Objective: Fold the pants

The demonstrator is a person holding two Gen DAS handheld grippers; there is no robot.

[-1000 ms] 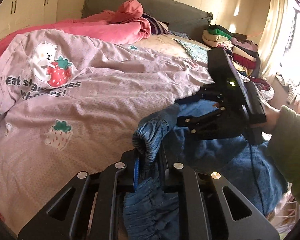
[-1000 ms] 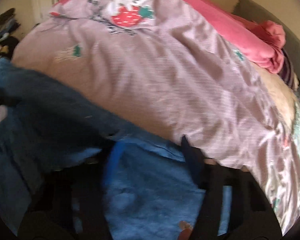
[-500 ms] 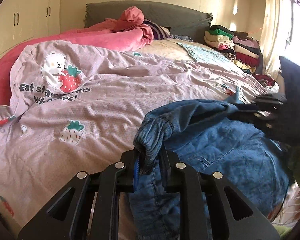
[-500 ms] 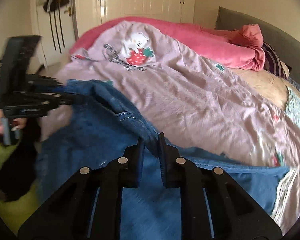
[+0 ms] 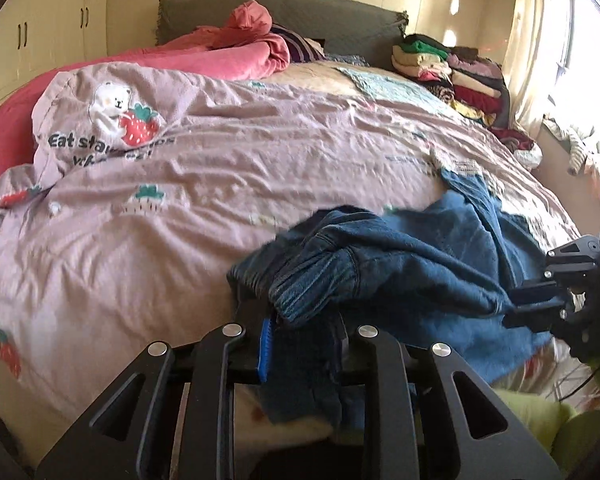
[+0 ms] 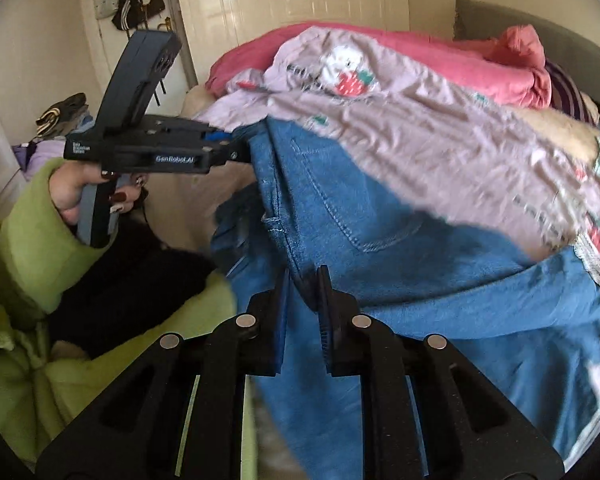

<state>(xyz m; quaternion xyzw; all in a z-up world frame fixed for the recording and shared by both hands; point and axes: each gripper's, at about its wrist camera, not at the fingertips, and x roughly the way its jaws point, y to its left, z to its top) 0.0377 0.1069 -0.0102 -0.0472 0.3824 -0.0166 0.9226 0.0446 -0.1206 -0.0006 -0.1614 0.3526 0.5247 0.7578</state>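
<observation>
Both grippers clamp the blue pants (image 6: 340, 208) at the bed's (image 5: 260, 152) near edge — left gripper (image 5: 304, 344), its jaws just easing wider, on the waistband, right gripper (image 6: 303, 300) on a seam.

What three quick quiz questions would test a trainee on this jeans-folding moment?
1. True or false: both grippers pinch the blue jeans.
2. The jeans lie on: A) the floor B) the lilac strawberry-print duvet C) a chair.
3. What does the right gripper clamp?

Key: 1. True; the left gripper, its jaws just opening slightly, grips bunched denim. 2. B. 3. A seam fold of the jeans.
</observation>
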